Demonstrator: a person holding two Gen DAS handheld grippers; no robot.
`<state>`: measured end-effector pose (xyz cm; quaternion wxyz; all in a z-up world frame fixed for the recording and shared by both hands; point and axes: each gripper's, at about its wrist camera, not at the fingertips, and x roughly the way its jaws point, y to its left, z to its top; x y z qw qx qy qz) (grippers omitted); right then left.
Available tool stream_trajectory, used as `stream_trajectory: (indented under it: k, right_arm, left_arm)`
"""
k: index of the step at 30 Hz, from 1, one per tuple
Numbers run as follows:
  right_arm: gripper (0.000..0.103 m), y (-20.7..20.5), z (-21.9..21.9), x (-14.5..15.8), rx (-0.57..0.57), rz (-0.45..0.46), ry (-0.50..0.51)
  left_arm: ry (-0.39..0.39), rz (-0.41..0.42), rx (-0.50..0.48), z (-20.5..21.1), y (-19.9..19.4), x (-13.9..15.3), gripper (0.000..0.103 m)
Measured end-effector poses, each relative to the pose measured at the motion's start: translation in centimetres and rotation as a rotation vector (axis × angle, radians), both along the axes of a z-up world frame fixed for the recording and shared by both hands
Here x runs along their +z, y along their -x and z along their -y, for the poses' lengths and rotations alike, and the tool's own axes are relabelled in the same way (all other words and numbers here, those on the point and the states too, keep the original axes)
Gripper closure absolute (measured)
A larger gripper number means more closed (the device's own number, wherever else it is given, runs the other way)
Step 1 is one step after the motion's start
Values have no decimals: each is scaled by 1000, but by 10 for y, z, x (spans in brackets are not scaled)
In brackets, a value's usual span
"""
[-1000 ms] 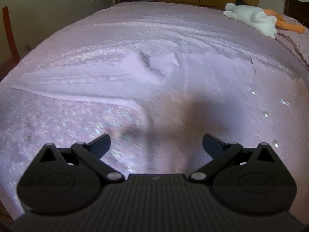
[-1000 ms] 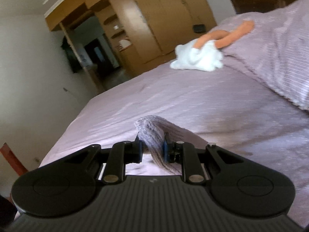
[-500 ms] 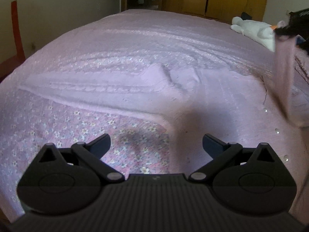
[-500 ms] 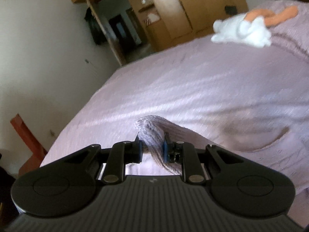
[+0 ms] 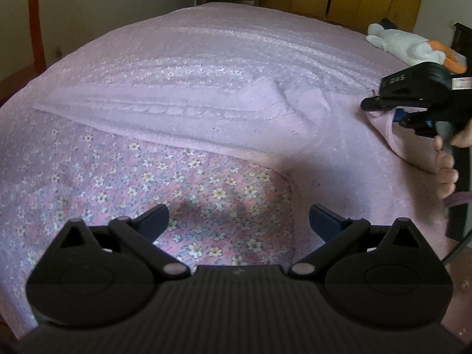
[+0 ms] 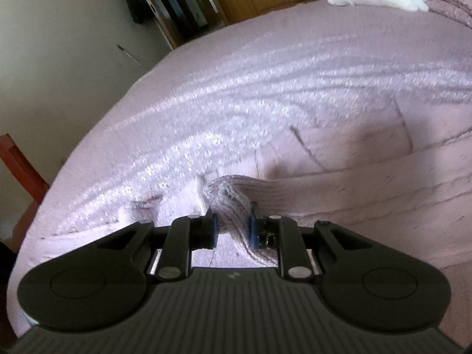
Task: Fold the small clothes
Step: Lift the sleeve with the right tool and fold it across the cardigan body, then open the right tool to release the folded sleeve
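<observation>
While pinched, pale pink ribbed knit garment (image 6: 233, 203) bunches, drapes

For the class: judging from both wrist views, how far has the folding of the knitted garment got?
Done: nothing looks finished; the pink knitted garment lies mostly spread on the floral bedspread.
In hand: the right gripper pinches one bunched edge, lifted at the right.
Left: the left gripper is open and holds nothing; laying the fold over and later folds remain.

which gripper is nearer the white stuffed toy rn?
Right. The right gripper, shut on the pink knit garment, is just in front of the white stuffed toy. The left gripper hangs open over the near floral area.
</observation>
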<state>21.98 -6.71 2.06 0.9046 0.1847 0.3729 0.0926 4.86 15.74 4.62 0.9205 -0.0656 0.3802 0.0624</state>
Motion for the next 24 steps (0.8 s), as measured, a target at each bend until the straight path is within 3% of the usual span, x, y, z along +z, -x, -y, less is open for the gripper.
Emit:
stream_trajectory:
  k: [4,6,9,15,24]
  right_arm:
    - [40,-7,3,-15,35,-44,-136]
    - [33,-4,9,-18,59,-46,-218]
    - [30,-1,17,-17,75,-35,-248]
    - [28,16,46,-7,83,-20,-208]
    - [20,66,112,4,67,2,-42]
  left_arm:
    - [6,-2,17,-3,1,-2,0]
    - [10,0,22,-6,2,-2,0]
    - [10,-5,29,-8,2,-3,0]
    - [10,-8,38,-8,3,-2,0]
    - [62,-41,55,-15,0,2,0]
